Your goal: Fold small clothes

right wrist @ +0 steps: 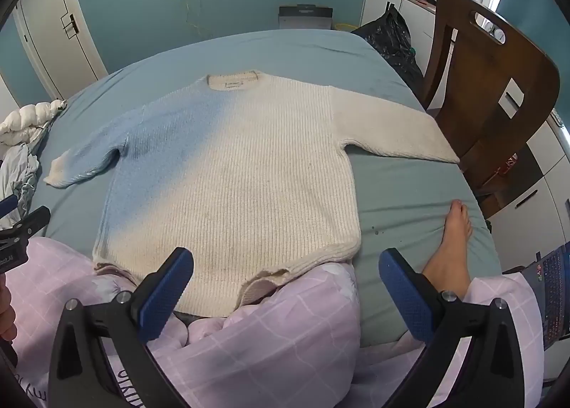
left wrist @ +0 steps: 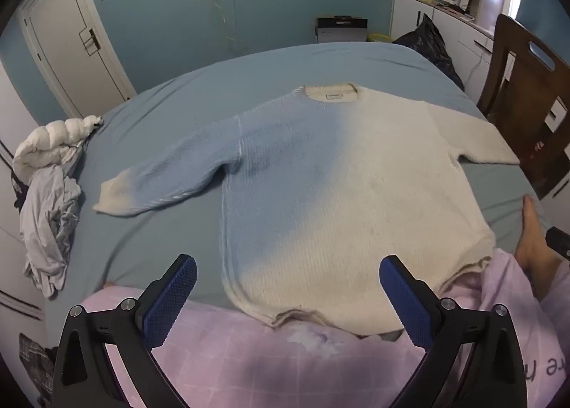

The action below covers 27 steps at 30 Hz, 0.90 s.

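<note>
Knit sweater (left wrist: 320, 176) flat, hem at knees | bed (left wrist: 285, 62) bare beyond | both jaws wide — empty

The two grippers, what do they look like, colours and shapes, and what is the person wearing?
Both match. The left gripper and the right gripper each have black, curved, triangular-braced arms with silver round bolt heads at the pivots, ending in jaws faced with blue pads of fine dotted texture. No cables show on them. The person wears pale pink pyjama trousers with a white grid pattern and some dark lettering.
</note>
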{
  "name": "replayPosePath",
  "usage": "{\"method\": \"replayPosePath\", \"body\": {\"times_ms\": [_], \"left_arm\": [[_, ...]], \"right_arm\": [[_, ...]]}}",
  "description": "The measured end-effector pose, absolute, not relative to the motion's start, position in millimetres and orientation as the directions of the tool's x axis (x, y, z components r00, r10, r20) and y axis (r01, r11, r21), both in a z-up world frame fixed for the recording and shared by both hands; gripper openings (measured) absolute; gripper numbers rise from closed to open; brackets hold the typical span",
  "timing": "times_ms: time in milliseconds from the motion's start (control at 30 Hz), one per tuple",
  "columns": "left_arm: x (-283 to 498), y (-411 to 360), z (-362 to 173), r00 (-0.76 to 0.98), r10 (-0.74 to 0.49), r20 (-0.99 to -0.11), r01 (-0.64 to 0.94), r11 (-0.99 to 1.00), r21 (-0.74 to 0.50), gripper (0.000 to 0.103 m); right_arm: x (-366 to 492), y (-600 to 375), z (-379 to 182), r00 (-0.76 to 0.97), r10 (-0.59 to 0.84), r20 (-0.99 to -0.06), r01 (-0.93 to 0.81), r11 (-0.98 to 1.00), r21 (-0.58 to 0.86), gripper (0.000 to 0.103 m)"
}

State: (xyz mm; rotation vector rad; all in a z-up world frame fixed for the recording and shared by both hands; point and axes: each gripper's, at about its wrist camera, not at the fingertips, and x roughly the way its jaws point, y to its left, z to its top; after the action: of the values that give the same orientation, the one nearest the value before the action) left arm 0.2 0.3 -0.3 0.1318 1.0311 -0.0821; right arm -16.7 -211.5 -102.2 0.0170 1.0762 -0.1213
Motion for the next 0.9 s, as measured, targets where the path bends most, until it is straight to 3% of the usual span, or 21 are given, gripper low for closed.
{"method": "replayPosePath", "body": {"times_ms": [900], "left_arm": [[3.7,0.0,-5.4,0.525,0.000,-0.851,0.141,0.986,0.087,0.103]], "right_arm": [[-17.7,-211.7,-99.9,0.475,-0.087,-0.876,0.107,0.993,-0.040,0.102]]}}
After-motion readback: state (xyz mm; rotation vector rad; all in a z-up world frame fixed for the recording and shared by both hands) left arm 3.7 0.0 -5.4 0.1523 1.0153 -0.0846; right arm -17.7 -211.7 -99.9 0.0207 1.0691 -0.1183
